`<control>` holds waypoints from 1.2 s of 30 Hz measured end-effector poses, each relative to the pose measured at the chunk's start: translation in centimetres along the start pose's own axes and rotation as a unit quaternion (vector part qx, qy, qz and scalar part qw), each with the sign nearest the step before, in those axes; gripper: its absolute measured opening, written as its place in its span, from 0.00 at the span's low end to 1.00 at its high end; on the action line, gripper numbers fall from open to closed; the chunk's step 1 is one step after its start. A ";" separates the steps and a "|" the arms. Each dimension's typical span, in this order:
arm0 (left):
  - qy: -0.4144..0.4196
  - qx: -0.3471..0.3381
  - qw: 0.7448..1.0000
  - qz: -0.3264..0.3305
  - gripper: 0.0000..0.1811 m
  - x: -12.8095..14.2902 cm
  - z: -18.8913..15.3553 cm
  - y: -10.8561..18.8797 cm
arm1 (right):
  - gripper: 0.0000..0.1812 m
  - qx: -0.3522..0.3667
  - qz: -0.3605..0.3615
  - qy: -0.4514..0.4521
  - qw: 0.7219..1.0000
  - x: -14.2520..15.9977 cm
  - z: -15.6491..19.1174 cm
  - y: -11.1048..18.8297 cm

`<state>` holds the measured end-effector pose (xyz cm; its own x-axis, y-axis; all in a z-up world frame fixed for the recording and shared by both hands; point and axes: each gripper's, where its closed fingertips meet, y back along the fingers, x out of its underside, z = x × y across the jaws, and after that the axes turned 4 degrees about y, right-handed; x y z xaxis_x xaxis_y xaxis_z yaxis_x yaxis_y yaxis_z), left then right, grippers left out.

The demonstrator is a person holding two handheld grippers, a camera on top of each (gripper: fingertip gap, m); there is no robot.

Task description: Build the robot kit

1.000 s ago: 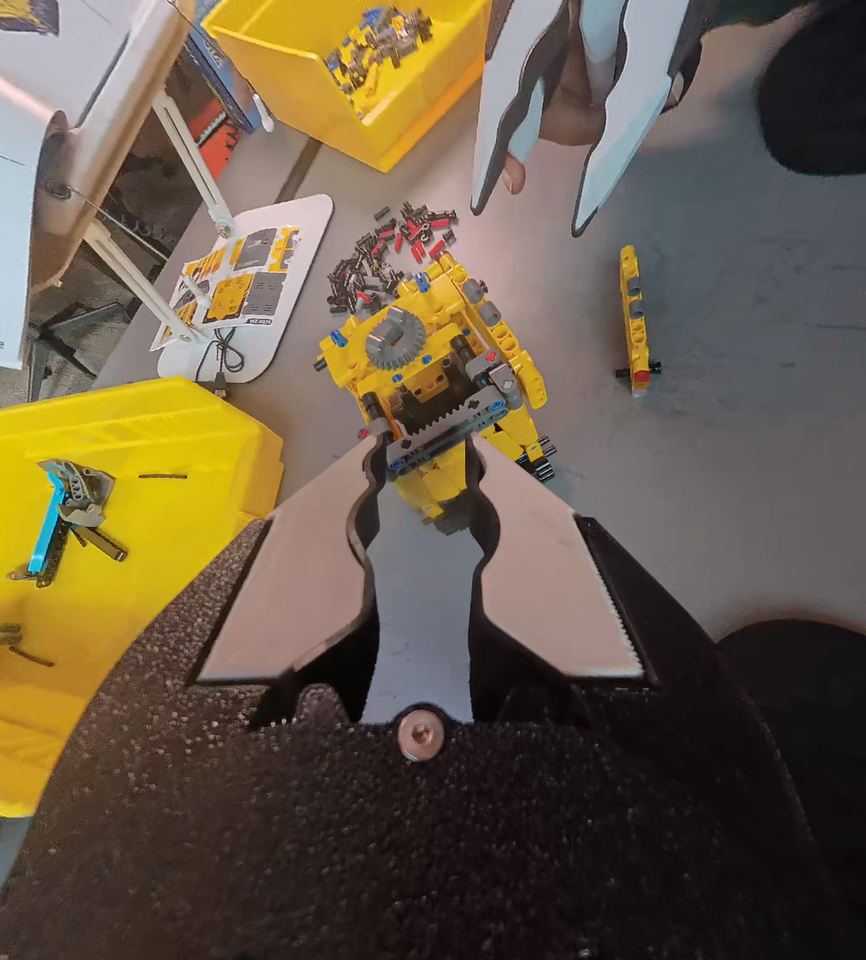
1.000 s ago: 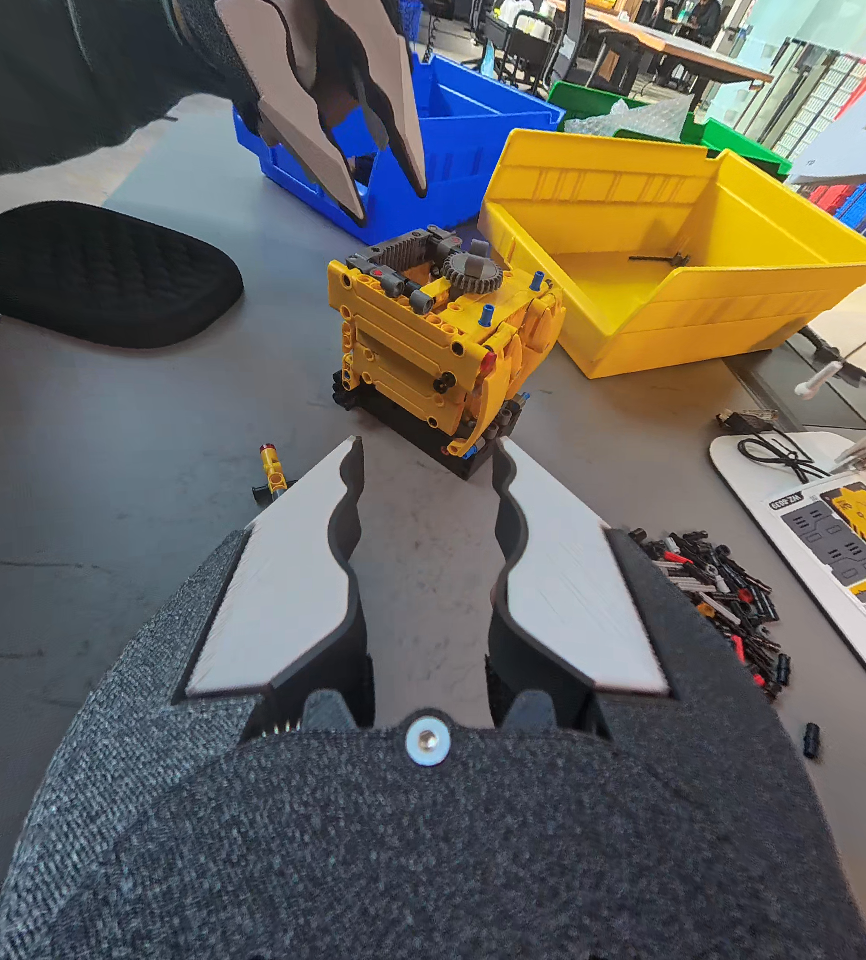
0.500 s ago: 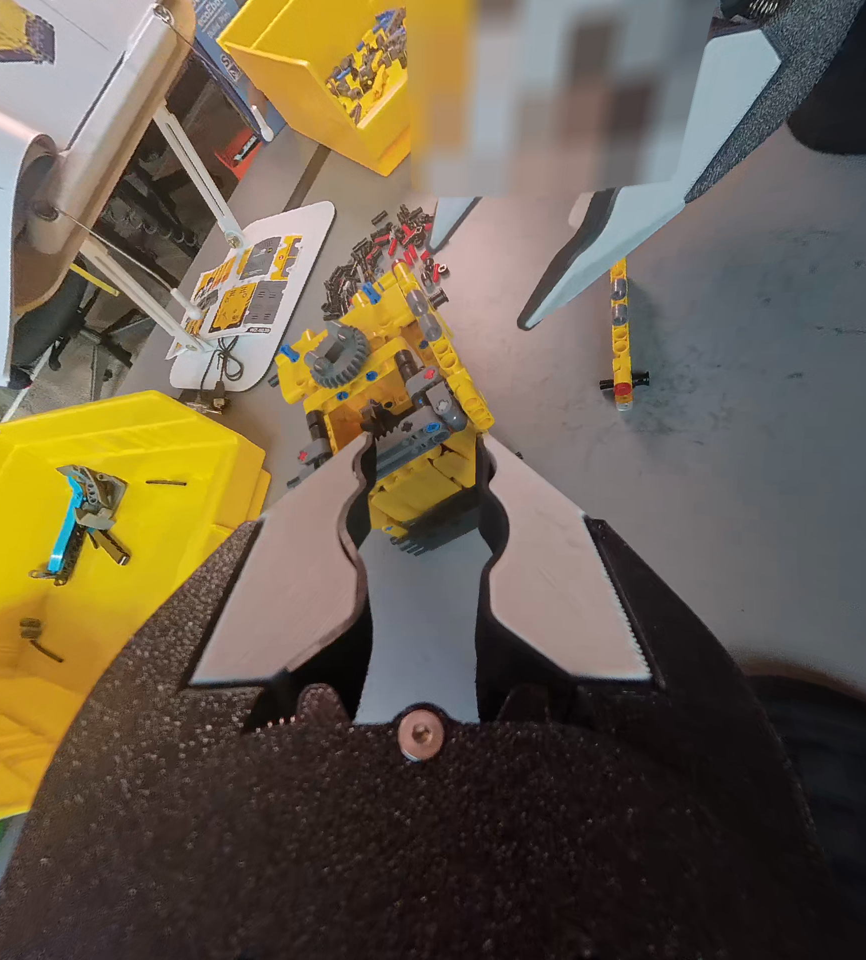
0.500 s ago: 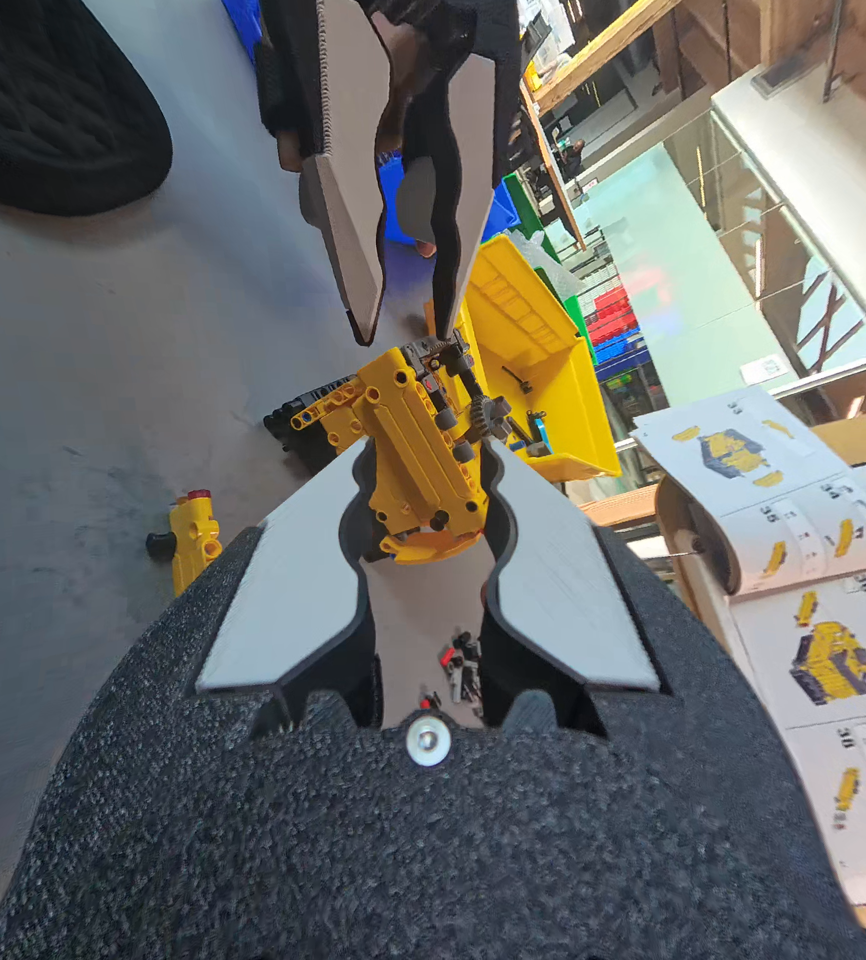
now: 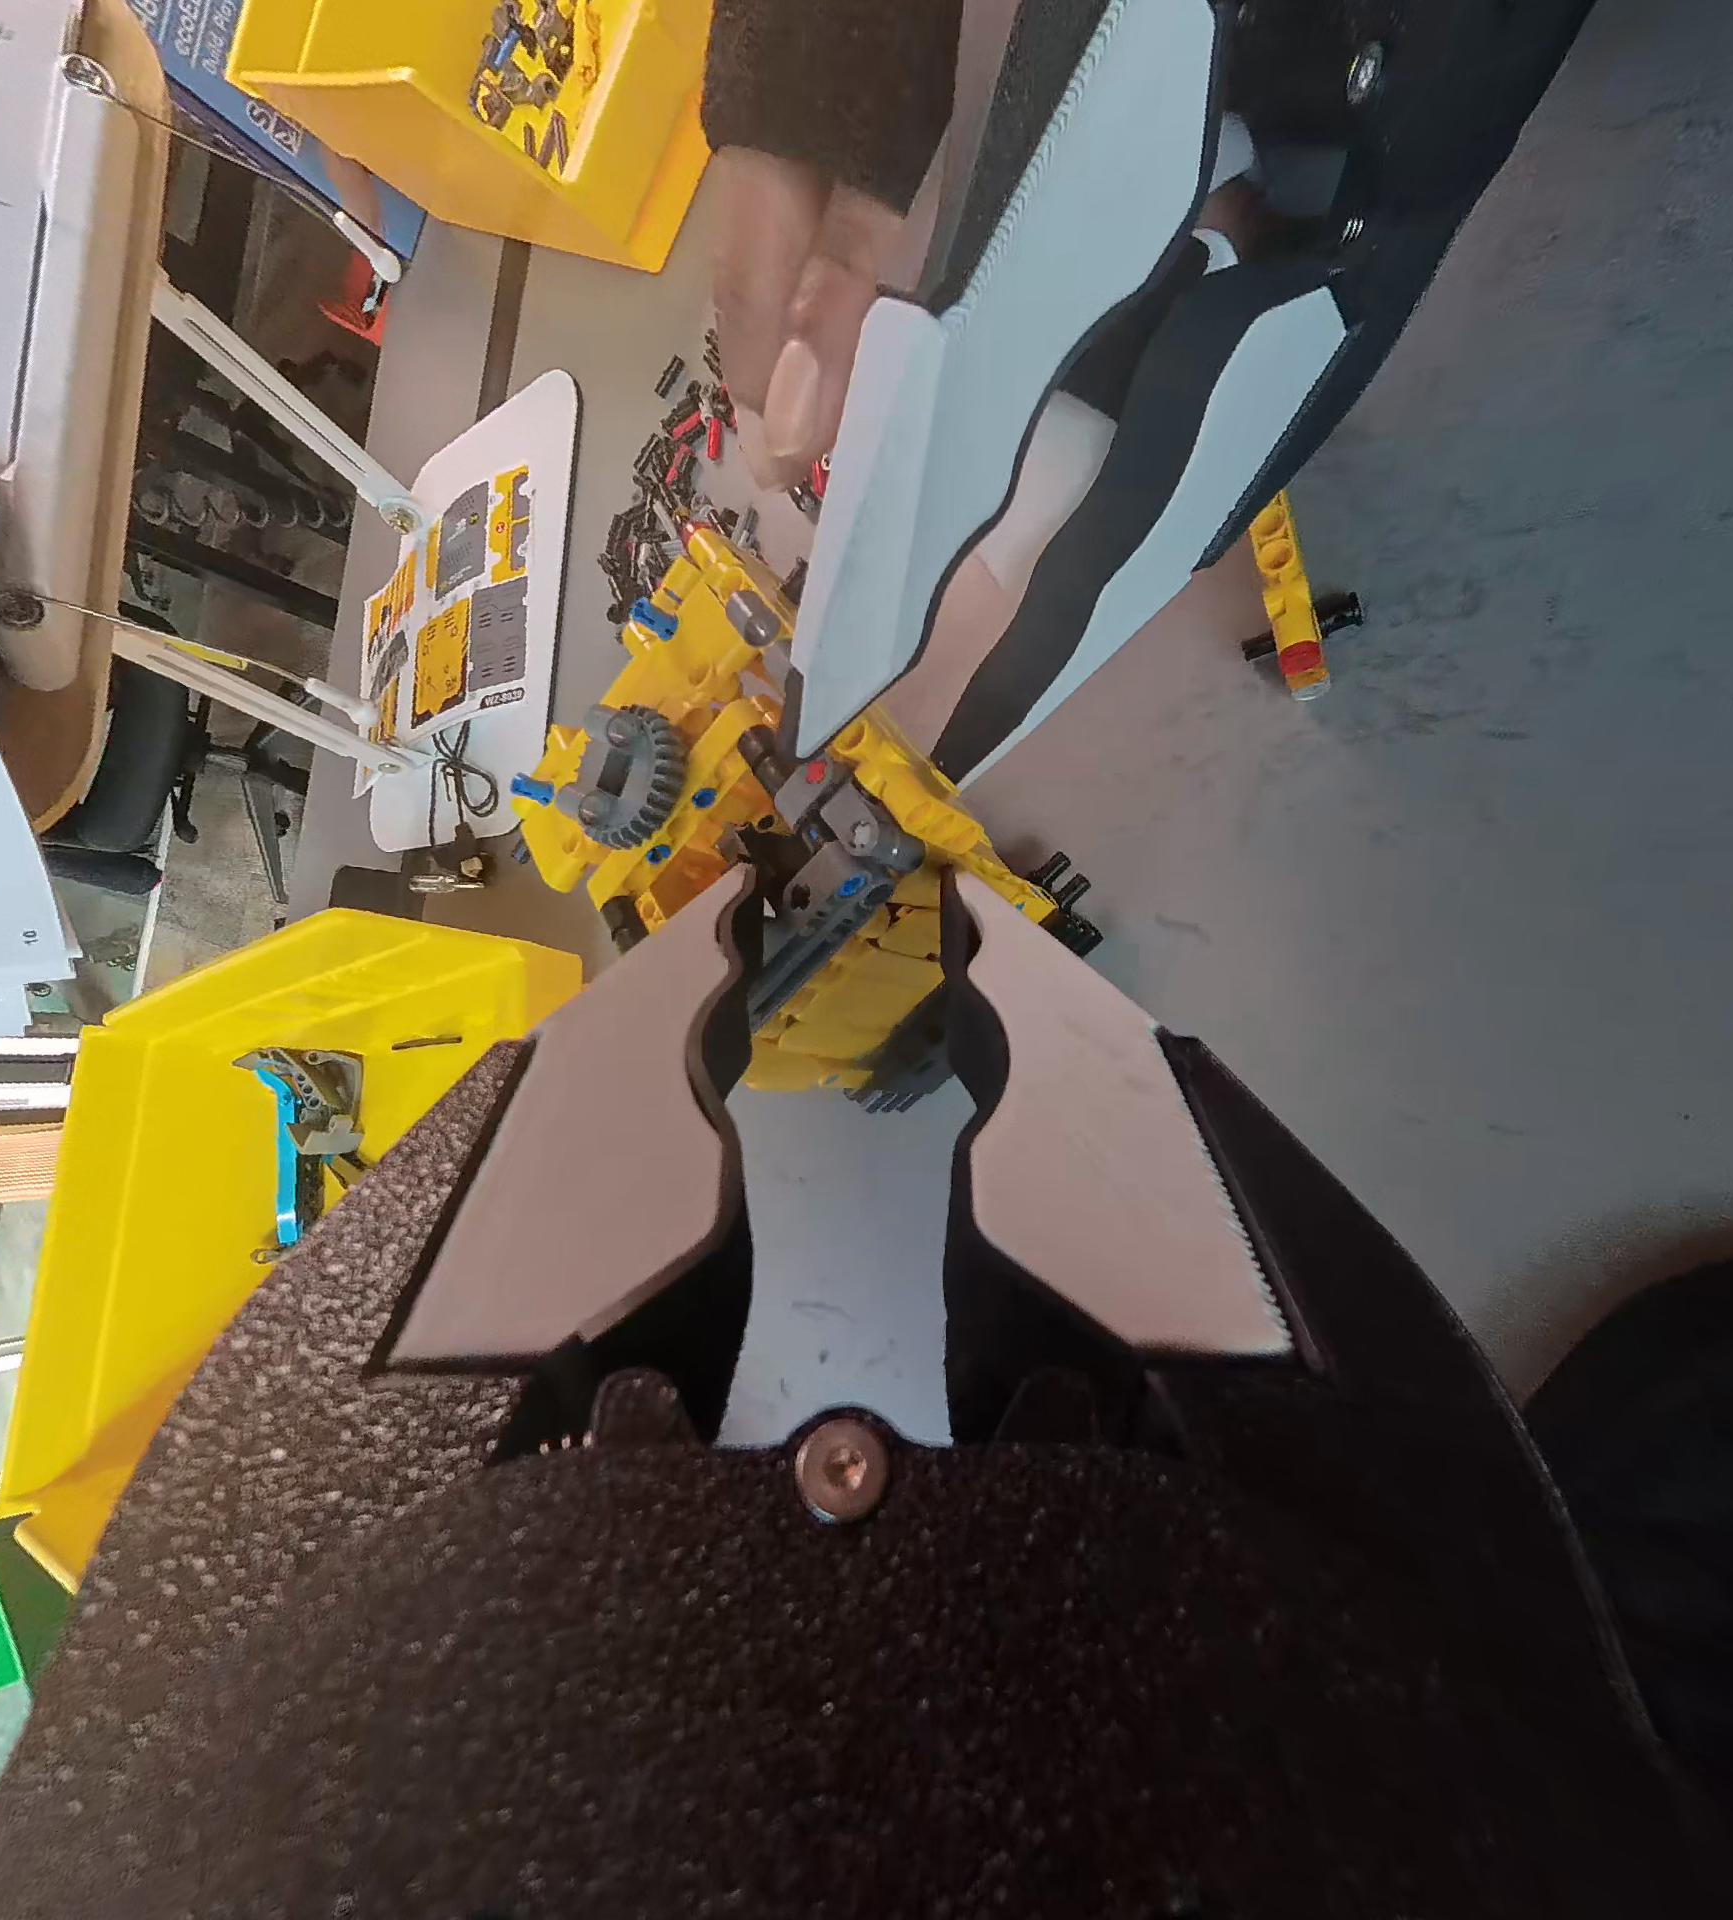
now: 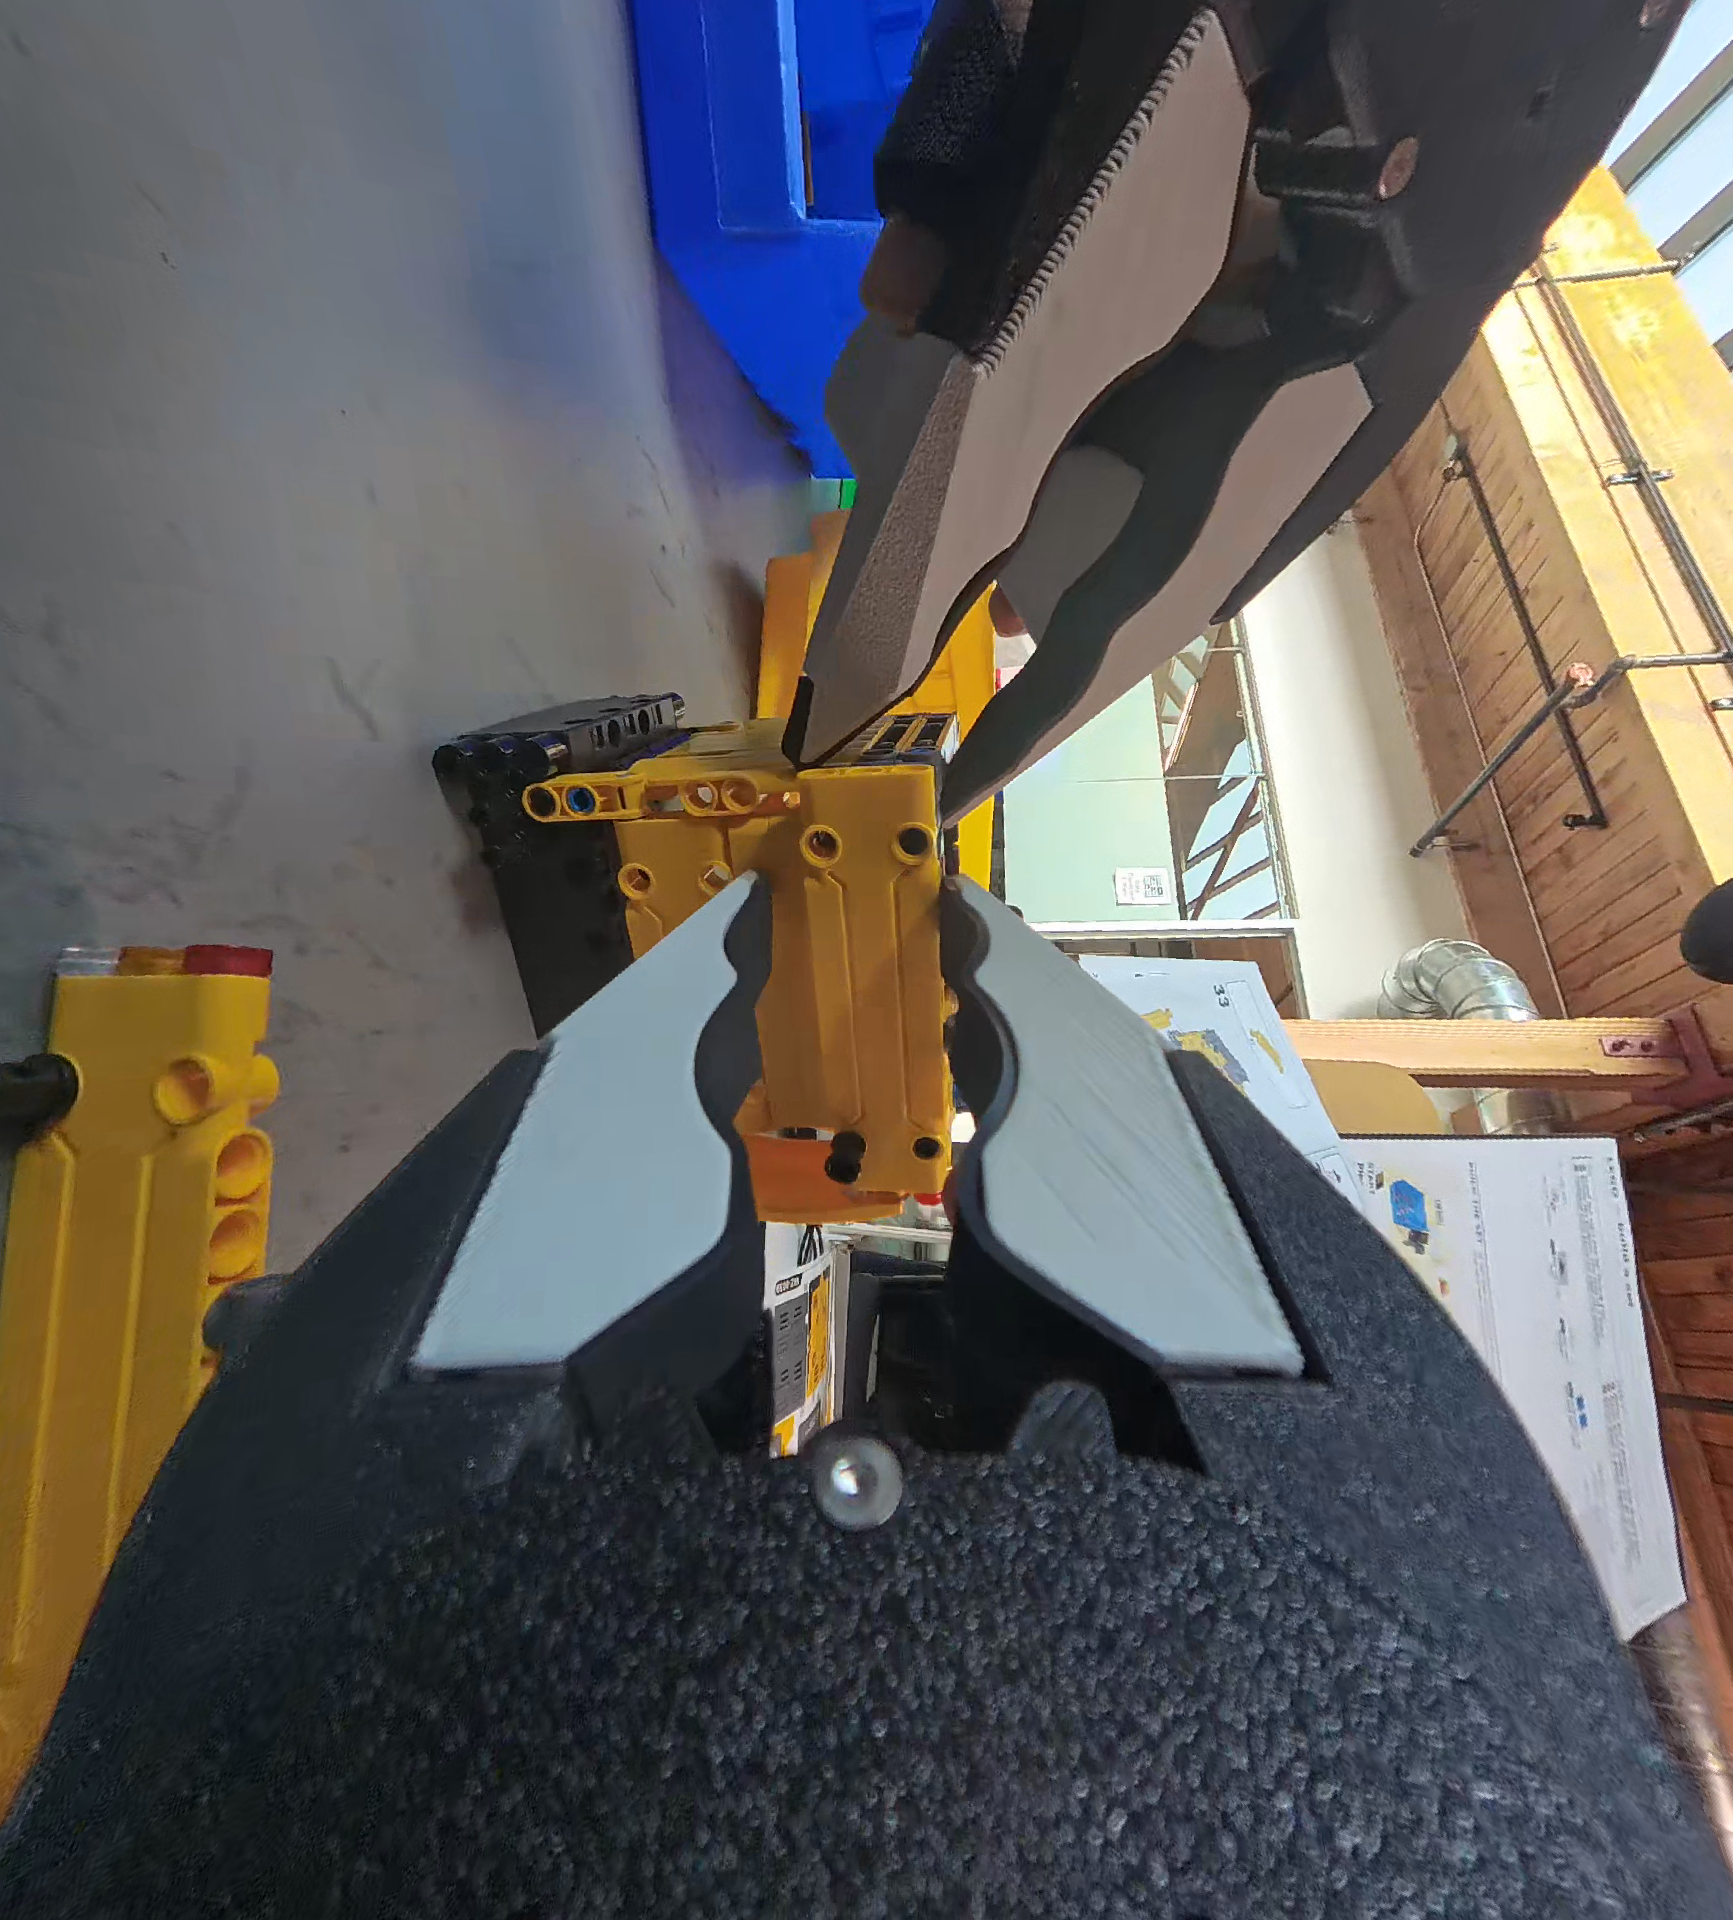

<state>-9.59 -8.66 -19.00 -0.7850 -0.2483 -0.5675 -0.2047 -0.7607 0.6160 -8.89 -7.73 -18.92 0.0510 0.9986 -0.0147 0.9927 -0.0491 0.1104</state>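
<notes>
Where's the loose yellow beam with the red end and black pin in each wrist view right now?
Left wrist view: the loose yellow beam lies on the grey table at upper right, beyond the far gripper's fingers.
Right wrist view: it runs down the left edge, red end up, black pin pointing left.
Shared landmark: the yellow brick model, centre of both views, between each view's own fingers.

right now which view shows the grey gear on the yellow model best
The left wrist view: the gear faces the camera on top of the model, teeth clear. In the right wrist view the model shows only its side; no gear is visible.
</notes>
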 end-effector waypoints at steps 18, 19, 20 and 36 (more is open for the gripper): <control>0.031 0.095 0.994 -0.035 0.11 -0.8 -0.4 -0.4 | 0.13 -0.007 -0.049 -0.014 0.999 0.4 0.1 1.3; 0.033 0.097 0.994 -0.037 0.11 -0.8 -0.4 -0.4 | 0.13 -0.006 -0.052 -0.014 0.999 0.4 0.1 1.4; 0.035 0.100 0.994 -0.038 0.11 -0.9 -0.4 -0.4 | 0.13 -0.006 -0.053 -0.014 0.998 0.4 0.1 1.4; 0.021 0.117 0.992 -0.034 0.09 -1.0 0.0 -0.6 | 0.14 0.011 -0.026 0.000 1.000 1.4 0.1 1.3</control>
<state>-8.71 -7.92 -18.84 -0.7402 -0.2302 -0.6318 -0.3909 -0.6171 0.6829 -7.53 -6.45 -18.91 -0.0002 0.9998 -0.0197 0.9962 0.0019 0.0868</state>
